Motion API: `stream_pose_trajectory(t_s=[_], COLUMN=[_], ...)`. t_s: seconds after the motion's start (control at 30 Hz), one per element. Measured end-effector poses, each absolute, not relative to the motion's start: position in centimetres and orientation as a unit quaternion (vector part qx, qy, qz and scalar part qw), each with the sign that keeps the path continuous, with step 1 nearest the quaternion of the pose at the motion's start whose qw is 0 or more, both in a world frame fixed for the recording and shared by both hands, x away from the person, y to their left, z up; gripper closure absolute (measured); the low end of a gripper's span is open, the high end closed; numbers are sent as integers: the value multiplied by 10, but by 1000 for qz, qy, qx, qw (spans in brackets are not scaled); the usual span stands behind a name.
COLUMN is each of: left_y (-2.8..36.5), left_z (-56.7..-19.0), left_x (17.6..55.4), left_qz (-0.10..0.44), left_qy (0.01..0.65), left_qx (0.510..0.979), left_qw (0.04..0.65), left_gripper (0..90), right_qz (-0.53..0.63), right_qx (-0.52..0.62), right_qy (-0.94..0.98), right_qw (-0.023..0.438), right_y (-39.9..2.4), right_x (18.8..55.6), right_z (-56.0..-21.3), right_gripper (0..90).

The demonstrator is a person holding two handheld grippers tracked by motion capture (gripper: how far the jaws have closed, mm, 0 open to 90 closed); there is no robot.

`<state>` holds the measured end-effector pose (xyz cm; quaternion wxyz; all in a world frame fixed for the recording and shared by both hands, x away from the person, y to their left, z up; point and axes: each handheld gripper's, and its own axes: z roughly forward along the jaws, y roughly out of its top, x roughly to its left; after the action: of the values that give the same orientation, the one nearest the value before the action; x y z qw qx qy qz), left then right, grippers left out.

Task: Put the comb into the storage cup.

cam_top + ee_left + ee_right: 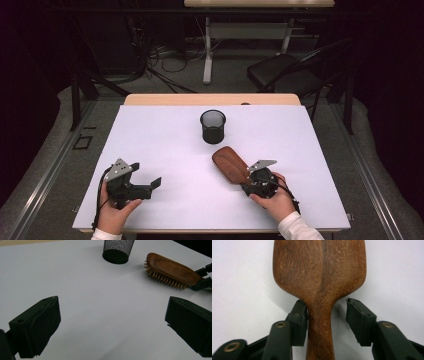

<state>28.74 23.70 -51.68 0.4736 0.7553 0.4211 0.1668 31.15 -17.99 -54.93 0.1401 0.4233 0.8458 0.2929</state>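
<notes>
- Nearest the person, the left gripper [145,184] rests low over the white table [165,145] at its near left, jaws spread wide apart with bare table between them.
- At the near right, the right gripper [327,320] straddles the handle of a wooden hairbrush [319,277]. One jaw touches the handle's side; the other stands off it with a gap showing, so the brush is between the jaws but not clamped.
- The hairbrush lies bristles down on the table, its broad head pointing away from the person toward the middle.
- Farther off, just past the brush head, a black mesh cup [213,126] stands upright, apart from the brush.
</notes>
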Motion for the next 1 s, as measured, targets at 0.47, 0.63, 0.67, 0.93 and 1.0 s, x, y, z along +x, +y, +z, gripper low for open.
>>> stream_pose_trajectory(t_s=[0.47, 0.63, 0.67, 0.93, 1.0], left_y=[237, 237, 237, 237, 237], left_z=[-517, -517, -517, -517, -517], left_x=[287, 288, 288, 288, 288], left_qz=[167, 167, 167, 167, 167], left_qy=[420, 420, 420, 419, 421], left_qx=[757, 756, 756, 756, 756], left_qw=[473, 473, 473, 473, 473], left_gripper=[4, 4, 4, 4, 4], right_qz=[295, 299, 300, 304, 310], right_qx=[417, 414, 412, 411, 413], right_qy=[849, 848, 848, 847, 844], right_qw=[136, 140, 142, 143, 144], right_y=[-179, -179, -180, -181, -181], right_x=[309, 309, 310, 308, 307], right_z=[-549, -550, -550, -550, -551], right_gripper=[691, 702, 703, 711, 712])
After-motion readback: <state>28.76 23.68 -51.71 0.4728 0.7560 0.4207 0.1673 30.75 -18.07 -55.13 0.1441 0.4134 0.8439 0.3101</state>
